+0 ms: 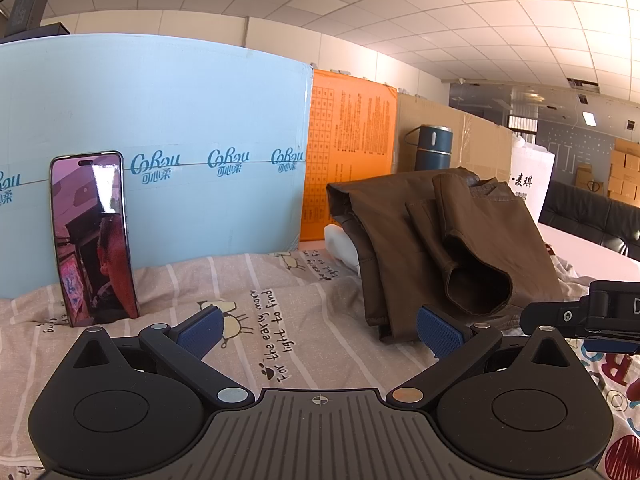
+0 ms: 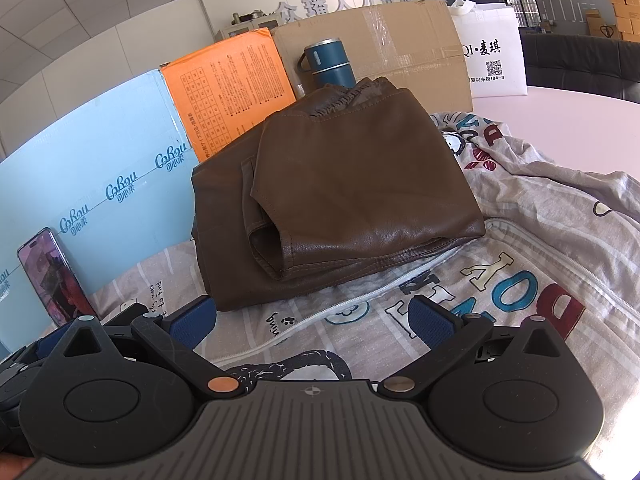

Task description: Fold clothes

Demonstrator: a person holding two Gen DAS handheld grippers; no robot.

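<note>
A brown leather jacket [image 2: 344,196] lies folded in a thick bundle on a printed grey bed sheet [image 2: 520,272], with one sleeve cuff opening toward me. It also shows in the left wrist view [image 1: 440,240], at the right. My left gripper [image 1: 320,330] is open and empty, low over the sheet, to the left of the jacket. My right gripper [image 2: 312,322] is open and empty, just in front of the jacket's near edge. Part of the right gripper [image 1: 592,312] shows at the right edge of the left wrist view.
A phone [image 1: 94,240] leans upright against a light blue carton [image 1: 160,120] at the left. An orange box [image 2: 236,88], a cardboard box [image 2: 400,40], a blue thermos [image 2: 330,62] and a white bag [image 2: 496,60] stand behind the jacket. A white table [image 2: 580,120] lies right.
</note>
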